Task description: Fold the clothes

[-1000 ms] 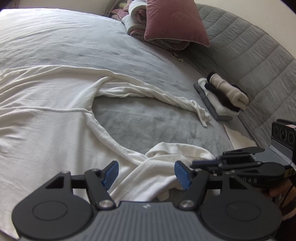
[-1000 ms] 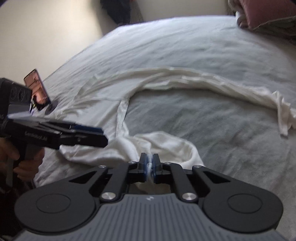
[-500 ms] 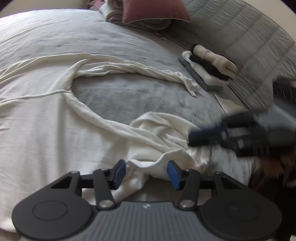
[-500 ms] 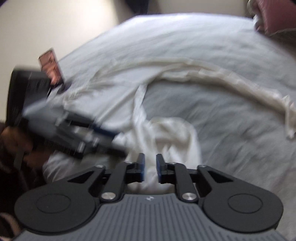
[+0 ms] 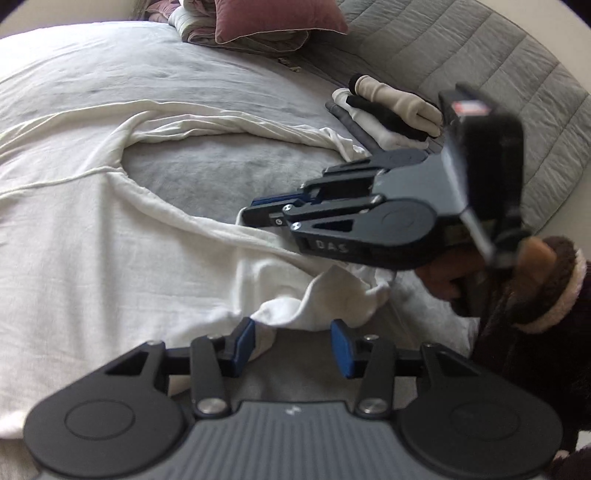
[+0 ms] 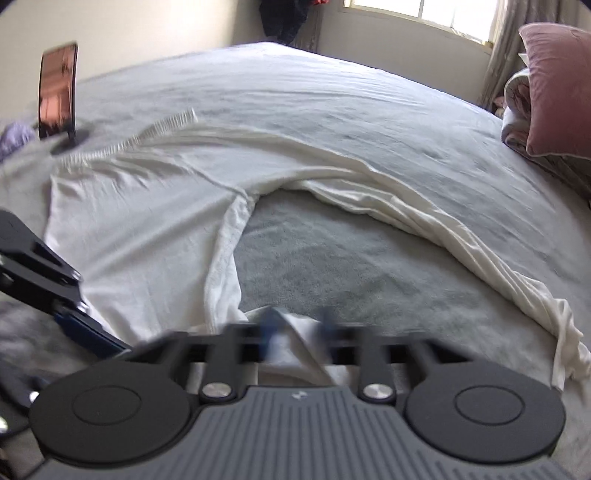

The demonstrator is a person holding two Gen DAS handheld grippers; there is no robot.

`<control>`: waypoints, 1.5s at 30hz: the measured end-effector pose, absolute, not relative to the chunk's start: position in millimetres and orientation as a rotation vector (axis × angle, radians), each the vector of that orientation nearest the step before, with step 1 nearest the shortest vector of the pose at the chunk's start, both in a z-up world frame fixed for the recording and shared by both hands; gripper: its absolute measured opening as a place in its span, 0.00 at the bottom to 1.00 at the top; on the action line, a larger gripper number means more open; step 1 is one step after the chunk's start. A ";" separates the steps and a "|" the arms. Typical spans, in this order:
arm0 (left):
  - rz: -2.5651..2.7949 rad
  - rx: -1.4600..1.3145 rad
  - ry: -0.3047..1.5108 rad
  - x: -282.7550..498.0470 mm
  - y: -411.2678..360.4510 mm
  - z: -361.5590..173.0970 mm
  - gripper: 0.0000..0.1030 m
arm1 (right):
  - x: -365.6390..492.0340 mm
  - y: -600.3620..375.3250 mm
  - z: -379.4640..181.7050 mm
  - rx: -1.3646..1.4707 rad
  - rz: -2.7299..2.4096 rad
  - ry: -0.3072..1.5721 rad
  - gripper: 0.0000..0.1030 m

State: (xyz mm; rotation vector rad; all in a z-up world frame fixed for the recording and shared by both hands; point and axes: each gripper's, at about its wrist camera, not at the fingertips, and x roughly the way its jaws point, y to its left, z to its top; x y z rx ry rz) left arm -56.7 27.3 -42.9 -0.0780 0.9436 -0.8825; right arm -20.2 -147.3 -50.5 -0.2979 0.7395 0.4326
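Observation:
A white pair of trousers [image 5: 92, 229] lies spread on the grey bed [image 5: 221, 173], one leg stretched far, the other bunched near me. My left gripper [image 5: 291, 345] is open with the crumpled leg end [image 5: 325, 302] just in front of its blue pads. My right gripper [image 5: 258, 212] shows in the left wrist view, hovering over that same leg. In the right wrist view the right gripper [image 6: 297, 332] is blurred and open, white cloth [image 6: 291, 350] between its pads. The trousers [image 6: 147, 221] fill that view's middle.
A stack of folded clothes [image 5: 388, 110] sits at the bed's right side by the grey quilted headboard [image 5: 498, 74]. A maroon pillow [image 5: 273, 18] on folded bedding lies at the far end. A phone on a stand [image 6: 59, 96] stands at the left.
The right gripper has opened from shut and swung in over the bunched leg. The left gripper has moved forward to the crumpled leg end, staying open.

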 end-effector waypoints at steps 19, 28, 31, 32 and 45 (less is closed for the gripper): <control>-0.990 0.015 0.965 -76.0 23.0 -39.2 0.44 | -85.8 -297.2 11.6 -0.114 -0.179 0.614 0.04; -0.965 -0.034 0.922 -65.7 30.0 -21.9 0.47 | -103.8 -339.5 -29.5 0.007 -0.172 0.876 0.05; -0.925 -0.059 0.916 -57.2 30.8 -20.0 0.53 | -110.2 -340.3 -30.4 0.001 -0.159 0.875 0.10; -0.906 -0.064 0.920 -53.5 30.2 -20.8 0.55 | -112.1 -341.0 -27.7 0.010 -0.158 0.863 0.14; -0.869 -0.070 0.958 -30.1 3.4 -36.8 0.53 | -62.6 -332.3 -24.4 0.077 -0.007 0.831 0.38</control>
